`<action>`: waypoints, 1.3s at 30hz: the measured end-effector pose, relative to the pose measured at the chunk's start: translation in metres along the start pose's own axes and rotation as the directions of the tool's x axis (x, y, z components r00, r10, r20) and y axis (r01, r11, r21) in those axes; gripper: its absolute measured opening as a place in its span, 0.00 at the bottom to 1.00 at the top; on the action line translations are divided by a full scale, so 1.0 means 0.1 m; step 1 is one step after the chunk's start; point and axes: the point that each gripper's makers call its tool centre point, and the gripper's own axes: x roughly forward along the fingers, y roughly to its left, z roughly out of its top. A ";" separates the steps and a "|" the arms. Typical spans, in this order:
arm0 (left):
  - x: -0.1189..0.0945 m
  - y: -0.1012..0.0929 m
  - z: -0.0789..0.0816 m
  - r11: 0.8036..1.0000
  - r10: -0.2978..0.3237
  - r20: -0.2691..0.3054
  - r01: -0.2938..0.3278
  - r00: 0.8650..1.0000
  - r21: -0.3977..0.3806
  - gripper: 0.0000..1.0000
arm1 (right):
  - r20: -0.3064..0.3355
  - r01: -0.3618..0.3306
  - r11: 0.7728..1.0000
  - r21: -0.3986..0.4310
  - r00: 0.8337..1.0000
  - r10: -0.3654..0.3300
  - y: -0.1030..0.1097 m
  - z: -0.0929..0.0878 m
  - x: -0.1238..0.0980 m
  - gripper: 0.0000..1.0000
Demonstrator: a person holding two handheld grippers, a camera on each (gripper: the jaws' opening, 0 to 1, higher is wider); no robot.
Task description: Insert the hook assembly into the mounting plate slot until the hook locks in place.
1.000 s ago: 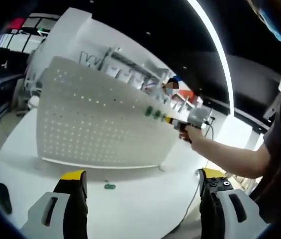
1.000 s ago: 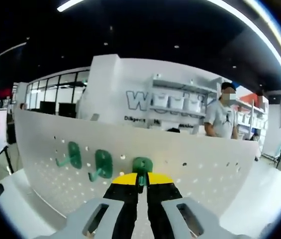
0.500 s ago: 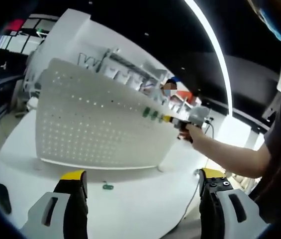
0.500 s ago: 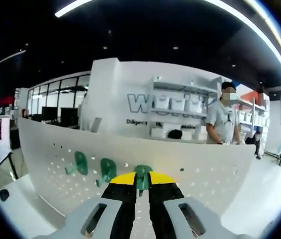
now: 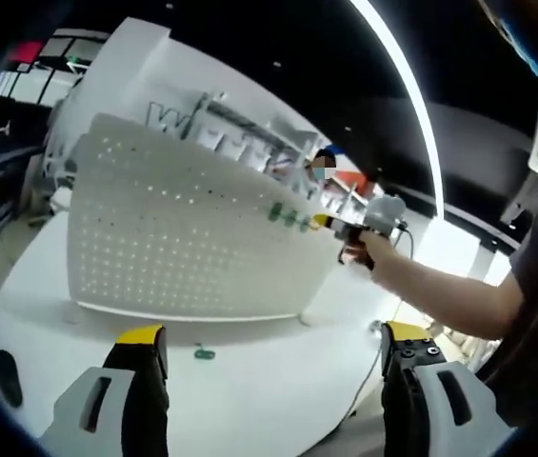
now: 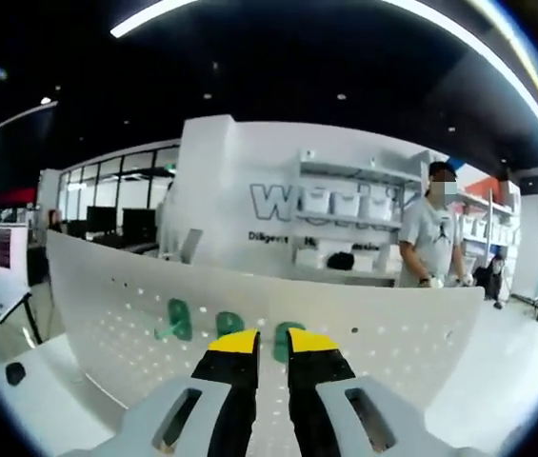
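In the left gripper view, my left hand-held gripper (image 5: 273,347) hangs low over the white table (image 5: 269,405), its jaws spread wide with nothing between them. A spare green hook (image 5: 204,354) lies on the table just in front of the white mounting plate (image 5: 183,238), which stands upright. Farther right, three green hooks (image 5: 289,218) sit in a row on the plate, and my right hand-held gripper (image 5: 330,225) points at the plate just beside them, my hand (image 5: 362,249) behind it.

In the right gripper view, the change is plain. A second ago the jaws of that hand-held gripper (image 6: 272,340) were pinched on the third hook; now they have a narrow gap between the yellow tips and have drawn back a little from the plate. The hook I was holding (image 6: 288,340) stays on the plate by itself, level with the two others (image 6: 202,321) to its left.

I judge from this that the hook has caught in its slot. Whether it has truly locked I cannot tell from here; it is partly hidden behind my jaw tips.
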 end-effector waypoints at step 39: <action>0.10 -0.17 -0.20 1.000 -0.012 -0.064 0.013 0.998 0.027 0.95 | -0.177 -0.348 0.936 0.050 0.919 0.352 1.17 -0.81 -1.23 0.13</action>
